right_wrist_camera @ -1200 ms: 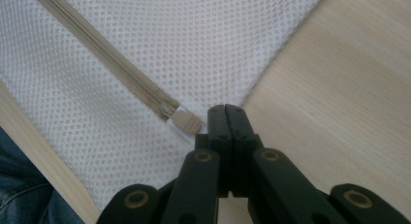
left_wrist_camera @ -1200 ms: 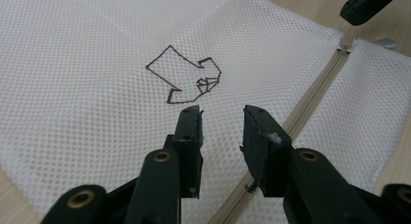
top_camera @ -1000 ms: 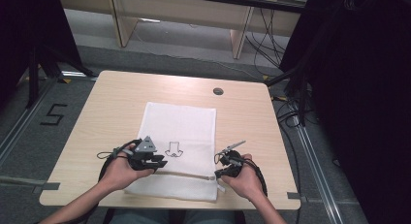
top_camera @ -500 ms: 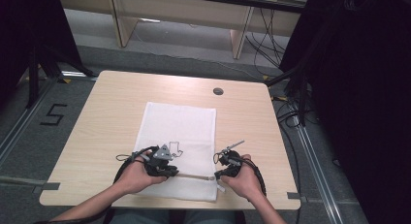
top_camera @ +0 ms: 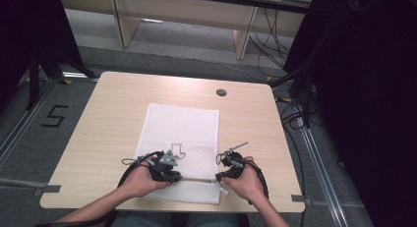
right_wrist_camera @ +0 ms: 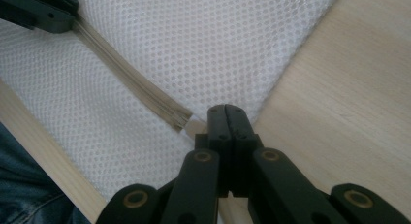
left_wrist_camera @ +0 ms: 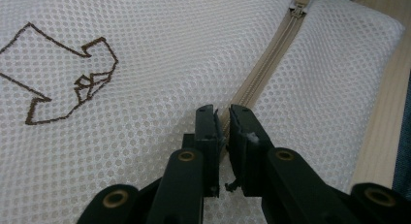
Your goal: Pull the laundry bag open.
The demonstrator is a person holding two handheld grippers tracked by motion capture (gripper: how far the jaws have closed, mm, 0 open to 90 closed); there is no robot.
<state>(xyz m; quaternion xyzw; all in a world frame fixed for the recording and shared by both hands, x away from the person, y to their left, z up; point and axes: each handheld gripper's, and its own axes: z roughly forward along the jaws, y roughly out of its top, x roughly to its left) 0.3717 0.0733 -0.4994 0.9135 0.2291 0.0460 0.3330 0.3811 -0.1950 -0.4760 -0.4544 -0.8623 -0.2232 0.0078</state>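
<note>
A white mesh bag (top_camera: pixel 182 124) lies flat on the table, with a brown arrow outline (left_wrist_camera: pixel 63 73) drawn on it. A beige zipper (top_camera: pixel 196 179) runs along its near edge; its slider (left_wrist_camera: pixel 296 6) sits at the far end in the left gripper view. My left gripper (top_camera: pixel 174 177) (left_wrist_camera: pixel 220 112) has just been closing, and its jaws pinch the zipper line (left_wrist_camera: pixel 252 83) between them. My right gripper (top_camera: pixel 219 178) (right_wrist_camera: pixel 225 109) is shut at the bag's edge, right beside the zipper's end (right_wrist_camera: pixel 181 118). The left gripper's dark jaw (right_wrist_camera: pixel 43 10) shows at the zipper's other end.
The wooden table (top_camera: pixel 123 104) has a round cable grommet (top_camera: pixel 221 92) at the back. Bare wood (right_wrist_camera: pixel 339 88) lies to the right of the bag. Desk legs and cables stand on the floor beyond the table.
My left hand has moved right and down onto the zipper at the bag's near edge, and its jaws have narrowed there. The right hand has stayed put.
</note>
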